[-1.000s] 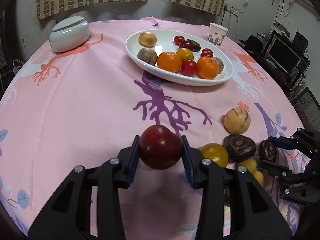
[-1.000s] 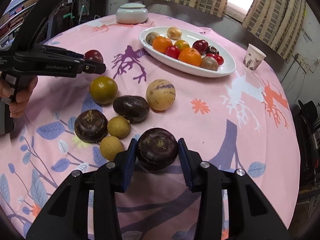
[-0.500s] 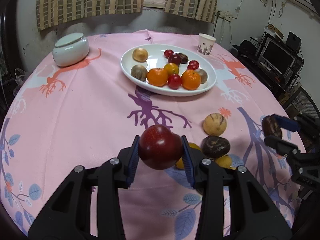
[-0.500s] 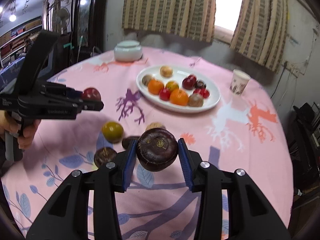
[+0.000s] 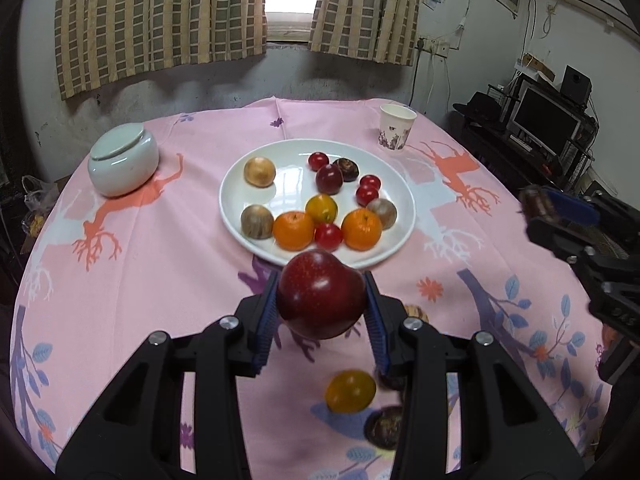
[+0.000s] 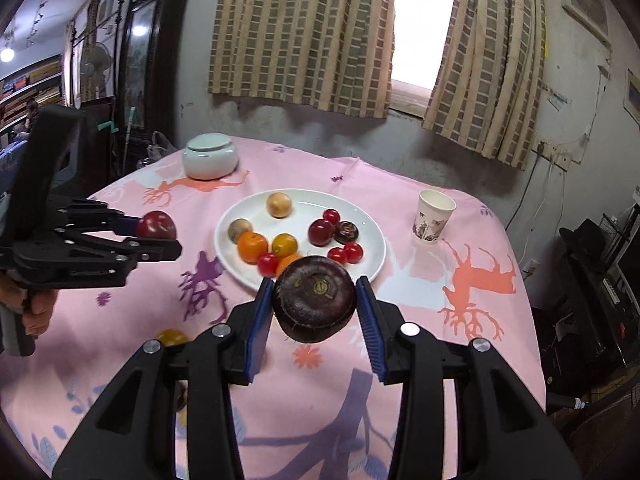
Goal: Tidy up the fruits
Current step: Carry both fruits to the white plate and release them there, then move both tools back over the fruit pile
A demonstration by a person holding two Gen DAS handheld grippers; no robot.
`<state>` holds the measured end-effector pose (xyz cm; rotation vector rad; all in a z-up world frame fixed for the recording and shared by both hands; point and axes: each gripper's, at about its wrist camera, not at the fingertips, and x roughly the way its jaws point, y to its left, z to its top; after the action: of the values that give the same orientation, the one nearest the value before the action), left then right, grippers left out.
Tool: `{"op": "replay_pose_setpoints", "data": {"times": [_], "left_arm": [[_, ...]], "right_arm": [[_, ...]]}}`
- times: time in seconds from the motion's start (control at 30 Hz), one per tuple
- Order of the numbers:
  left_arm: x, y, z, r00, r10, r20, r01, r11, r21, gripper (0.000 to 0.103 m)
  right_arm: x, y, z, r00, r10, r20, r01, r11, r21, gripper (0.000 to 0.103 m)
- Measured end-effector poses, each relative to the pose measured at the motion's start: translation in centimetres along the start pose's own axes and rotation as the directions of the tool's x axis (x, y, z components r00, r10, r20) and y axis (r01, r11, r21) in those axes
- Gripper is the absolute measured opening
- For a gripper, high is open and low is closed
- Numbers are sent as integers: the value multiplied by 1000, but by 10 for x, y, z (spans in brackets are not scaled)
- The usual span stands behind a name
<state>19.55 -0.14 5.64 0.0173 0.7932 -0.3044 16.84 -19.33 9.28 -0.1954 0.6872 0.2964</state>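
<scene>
The left tool [image 5: 321, 307] was closed on a red plum [image 5: 321, 294], and the right tool [image 6: 313, 307] on a dark mangosteen [image 6: 314, 298], both held above the counter [image 5: 160, 280] at lower centre of frame. The white plate [image 5: 236, 168] at centre already carried many fruits. A yellow fruit [image 5: 350, 391] and others (partly hidden by the tools) were left.

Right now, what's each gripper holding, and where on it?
Left gripper clamps the red plum across its sides; right gripper clamps the dark mangosteen likewise.
</scene>
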Motion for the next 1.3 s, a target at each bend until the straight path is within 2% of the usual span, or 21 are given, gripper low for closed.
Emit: {"op": "replay_pose_setpoints", "data": {"times": [0.17, 0.33, 0.6, 0.63, 0.67, 0.7, 0.73, 0.83, 0.93, 1.03, 1.13, 1.3], "left_arm": [[36, 5, 29, 999, 33, -9, -33, 999, -12, 40], [85, 18, 52, 994, 88, -71, -91, 995, -45, 40], [121, 36, 59, 989, 99, -113, -110, 989, -101, 41], [122, 38, 60, 990, 92, -111, -105, 987, -118, 44], [121, 39, 59, 992, 80, -102, -93, 986, -135, 61], [119, 39, 59, 993, 77, -90, -90, 985, -147, 67], [114, 38, 59, 994, 84, -66, -93, 984, -153, 70], [99, 32, 59, 995, 84, -45, -89, 987, -131, 72], [82, 31, 54, 996, 80, -29, -83, 987, -136, 78], [63, 29, 44, 997, 77, -18, -78, 988, -136, 80], [46, 25, 28, 998, 65, -20, -67, 990, -123, 81], [25, 16, 0, 998, 56, -23, -59, 992, -110, 86]], "right_arm": [[61, -8, 14, 999, 13, -42, -12, 1000, 16, 42], [118, -14, 23, 994, 26, -104, -19, 998, 63, 42], [167, -12, 23, 989, 69, -132, -55, 992, 110, 43], [168, -12, 23, 990, 76, -121, -62, 992, 114, 44], [168, -11, 23, 990, 92, -109, -79, 989, 122, 47], [167, -12, 23, 989, 100, -106, -86, 988, 131, 49], [166, -13, 24, 990, 102, -101, -87, 986, 142, 52], [156, -14, 24, 992, 97, -78, -85, 985, 150, 52], [139, -18, 19, 991, 113, -75, -99, 981, 169, 54], [113, -20, 10, 992, 101, -70, -88, 981, 173, 66], [85, -16, -4, 991, 118, -61, -107, 980, 167, 66], [50, 0, -29, 981, 172, -94, -158, 978, 133, 66]]}}
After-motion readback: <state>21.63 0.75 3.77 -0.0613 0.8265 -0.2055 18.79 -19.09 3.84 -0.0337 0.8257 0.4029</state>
